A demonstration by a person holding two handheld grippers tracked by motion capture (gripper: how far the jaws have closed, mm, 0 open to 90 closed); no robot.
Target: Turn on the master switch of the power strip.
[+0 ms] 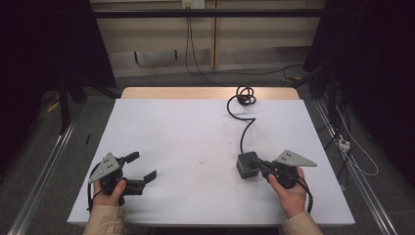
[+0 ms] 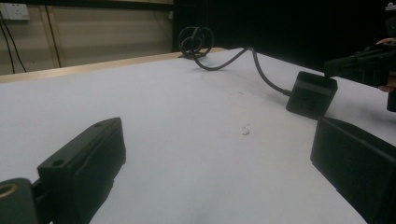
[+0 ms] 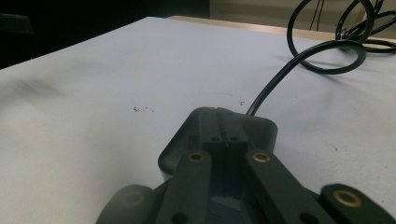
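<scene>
A black power adapter block [image 1: 246,166] lies on the white table [image 1: 186,122] at the right front. Its black cable [image 1: 243,128] runs back to a loose coil [image 1: 244,95] at the far edge. My right gripper [image 1: 260,167] is shut, its jaws pressed together with their tips lying over the top of the adapter [image 3: 264,128]; whether they touch it I cannot tell. My left gripper [image 1: 143,166] stands open at the left front with nothing between its fingers, well apart from the adapter [image 2: 312,94].
A wooden strip [image 1: 205,93] borders the table's far edge. Small dark specks [image 1: 200,161] mark the table's middle. A metal rail [image 1: 44,171] runs along the floor on the left, and cords with a socket strip [image 1: 345,143] lie on the floor at the right.
</scene>
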